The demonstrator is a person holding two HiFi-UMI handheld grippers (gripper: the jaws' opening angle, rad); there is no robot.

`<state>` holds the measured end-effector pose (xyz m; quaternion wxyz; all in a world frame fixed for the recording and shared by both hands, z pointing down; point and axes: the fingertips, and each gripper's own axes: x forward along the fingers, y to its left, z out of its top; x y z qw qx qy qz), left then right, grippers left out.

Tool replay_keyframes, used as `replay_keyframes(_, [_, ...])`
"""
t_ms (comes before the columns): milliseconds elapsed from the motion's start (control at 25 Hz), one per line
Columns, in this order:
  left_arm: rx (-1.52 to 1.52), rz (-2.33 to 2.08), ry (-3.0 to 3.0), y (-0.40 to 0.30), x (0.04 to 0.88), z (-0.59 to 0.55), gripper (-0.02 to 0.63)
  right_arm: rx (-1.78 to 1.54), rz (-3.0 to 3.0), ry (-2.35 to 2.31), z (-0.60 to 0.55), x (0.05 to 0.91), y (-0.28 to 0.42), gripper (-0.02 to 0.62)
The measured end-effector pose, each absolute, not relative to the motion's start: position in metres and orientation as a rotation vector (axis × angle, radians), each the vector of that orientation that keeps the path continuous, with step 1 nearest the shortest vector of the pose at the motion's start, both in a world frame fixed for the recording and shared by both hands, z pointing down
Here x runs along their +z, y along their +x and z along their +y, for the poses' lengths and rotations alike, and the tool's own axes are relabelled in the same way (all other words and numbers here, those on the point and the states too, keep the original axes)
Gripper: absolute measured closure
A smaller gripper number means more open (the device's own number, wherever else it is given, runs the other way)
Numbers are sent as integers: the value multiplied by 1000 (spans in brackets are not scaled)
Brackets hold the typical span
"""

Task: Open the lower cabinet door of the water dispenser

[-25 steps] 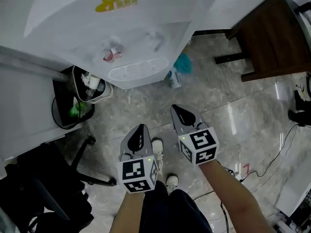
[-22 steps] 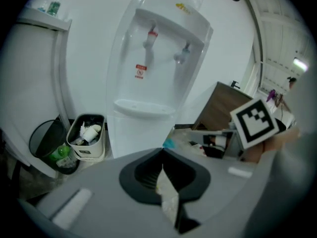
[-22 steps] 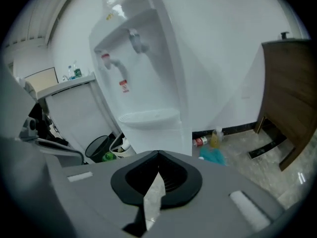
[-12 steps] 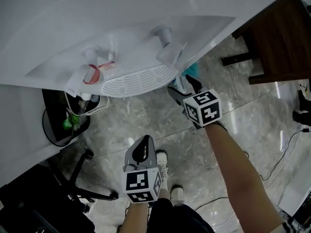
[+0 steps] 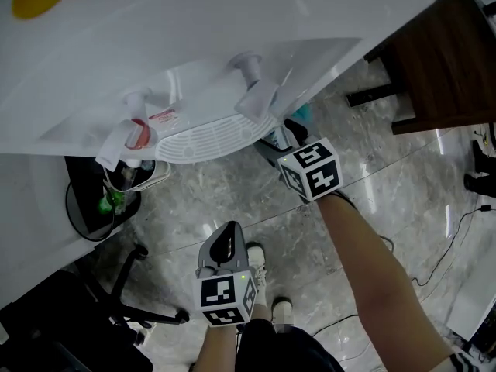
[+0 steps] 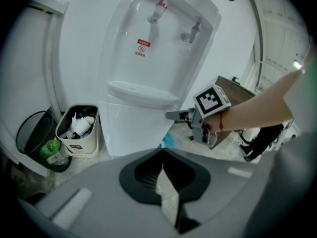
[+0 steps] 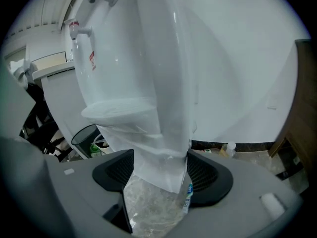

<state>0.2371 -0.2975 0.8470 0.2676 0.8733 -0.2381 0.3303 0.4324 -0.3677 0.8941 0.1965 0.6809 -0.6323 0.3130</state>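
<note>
The white water dispenser (image 5: 194,68) stands ahead, its drip tray (image 5: 209,134) above the lower cabinet door (image 6: 131,128). My right gripper (image 5: 270,142) reaches under the tray to the door's right edge, also seen in the left gripper view (image 6: 169,116). Its jaws are opening, and in the right gripper view (image 7: 158,175) the cabinet's front right corner (image 7: 163,152) stands between the pads. My left gripper (image 5: 225,237) hangs back over the floor, shut and holding nothing (image 6: 163,170).
A white waste bin (image 6: 79,133) and a black bin (image 6: 37,143) sit left of the dispenser. A dark wooden table (image 5: 442,60) stands to the right. A bottle (image 7: 229,148) lies on the floor behind; a chair base (image 5: 147,308) and cables (image 5: 457,231) lie nearby.
My right gripper has moved forward from above the floor to the cabinet's right edge, and its jaws have opened. The left gripper has dropped back slightly. The head view has leaned closer.
</note>
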Motion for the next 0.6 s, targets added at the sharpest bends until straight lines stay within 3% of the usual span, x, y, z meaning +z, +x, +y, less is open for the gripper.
replay_keyframes(280, [902, -652, 2358, 222, 848, -280, 600, 936, -1728, 1947, -307, 895, 387, 345])
replay_keyframes(600, [942, -675, 2324, 176, 860, -249, 600, 1095, -1822, 1847, -240, 887, 262, 431])
